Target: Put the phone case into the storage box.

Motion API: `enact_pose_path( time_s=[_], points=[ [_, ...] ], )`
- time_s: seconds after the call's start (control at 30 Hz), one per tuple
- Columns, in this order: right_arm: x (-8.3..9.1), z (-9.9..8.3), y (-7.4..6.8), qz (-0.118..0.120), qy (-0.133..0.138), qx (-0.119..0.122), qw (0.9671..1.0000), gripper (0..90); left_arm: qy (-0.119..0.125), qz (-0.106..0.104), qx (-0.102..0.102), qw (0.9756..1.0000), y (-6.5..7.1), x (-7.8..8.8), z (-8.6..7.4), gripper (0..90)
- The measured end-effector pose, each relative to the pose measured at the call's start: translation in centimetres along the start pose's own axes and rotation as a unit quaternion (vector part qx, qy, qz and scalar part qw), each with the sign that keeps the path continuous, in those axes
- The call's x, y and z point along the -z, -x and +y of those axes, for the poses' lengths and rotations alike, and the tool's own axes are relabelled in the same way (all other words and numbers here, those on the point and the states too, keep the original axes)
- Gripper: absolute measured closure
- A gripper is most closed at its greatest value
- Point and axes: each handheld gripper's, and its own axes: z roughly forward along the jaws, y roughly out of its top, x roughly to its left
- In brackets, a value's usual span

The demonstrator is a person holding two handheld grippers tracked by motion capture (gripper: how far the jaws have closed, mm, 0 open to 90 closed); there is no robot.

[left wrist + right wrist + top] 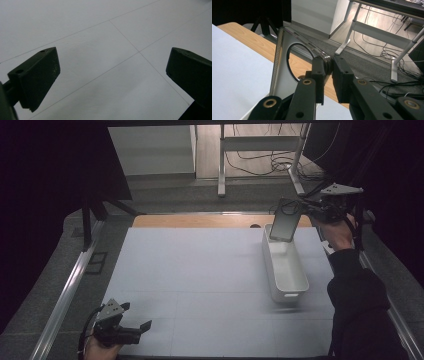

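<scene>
The right gripper (pixel 329 67) has its jaws pinched on the top corner of a clear phone case (pixel 287 72), holding it above the far end of the white bin (pixel 285 270). The case looks light, thin and bendy, with a slick surface; the rim beside the round camera cutout seems the firmest place to grip. The left gripper (pixel 131 320) rests wide open and empty at the near edge of the table (pixel 200 270).
</scene>
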Motion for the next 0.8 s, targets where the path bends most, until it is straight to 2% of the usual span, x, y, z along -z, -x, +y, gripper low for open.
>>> enact_pose_path(
  time_s=[0.8],
  points=[
    [-3.5,-1.4,-0.1,-0.003,-0.013,0.028,0.9995,79.7,0.0,0.0,0.001,1.0,0.0,0.0,0.0,0.1]
  ],
)
